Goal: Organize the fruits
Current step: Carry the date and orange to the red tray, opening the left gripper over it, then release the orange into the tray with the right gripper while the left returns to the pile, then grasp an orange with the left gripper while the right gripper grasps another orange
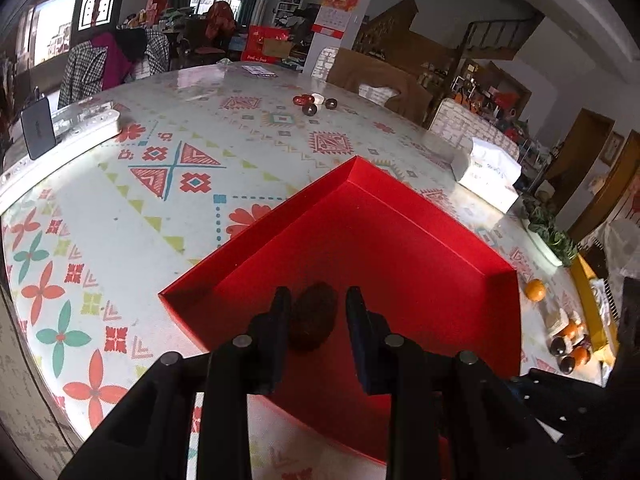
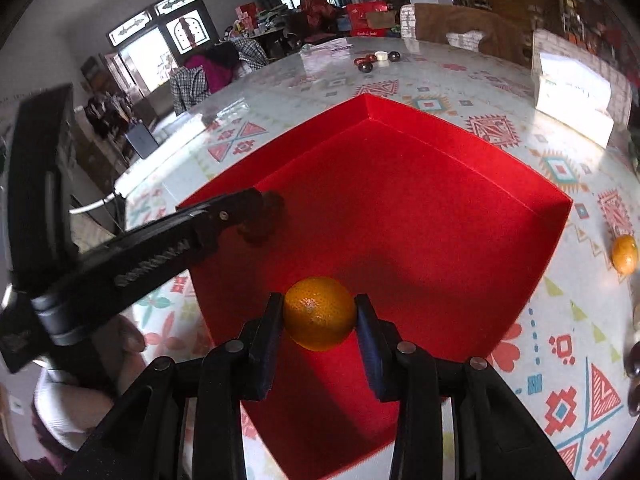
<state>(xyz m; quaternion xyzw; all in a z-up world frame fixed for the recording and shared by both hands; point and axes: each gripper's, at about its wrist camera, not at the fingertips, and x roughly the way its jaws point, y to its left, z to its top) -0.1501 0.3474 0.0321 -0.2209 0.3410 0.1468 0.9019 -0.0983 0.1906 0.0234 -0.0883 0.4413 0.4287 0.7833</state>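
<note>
A shallow red box (image 1: 400, 240) lies on the patterned table and also shows in the right wrist view (image 2: 420, 200). My left gripper (image 1: 318, 304) is over the box's near-left part, shut on a dark brown round fruit (image 1: 314, 316); it shows from the side in the right wrist view (image 2: 260, 216). My right gripper (image 2: 318, 312) is shut on an orange tangerine (image 2: 320, 312) and holds it above the box's near side.
A loose tangerine (image 1: 535, 290) lies right of the box, also seen in the right wrist view (image 2: 624, 254). More dark and orange fruits (image 1: 570, 344) sit at the right edge. Small dark fruits (image 1: 314, 103) lie far across the table. A white tissue box (image 1: 488, 174) stands at back right.
</note>
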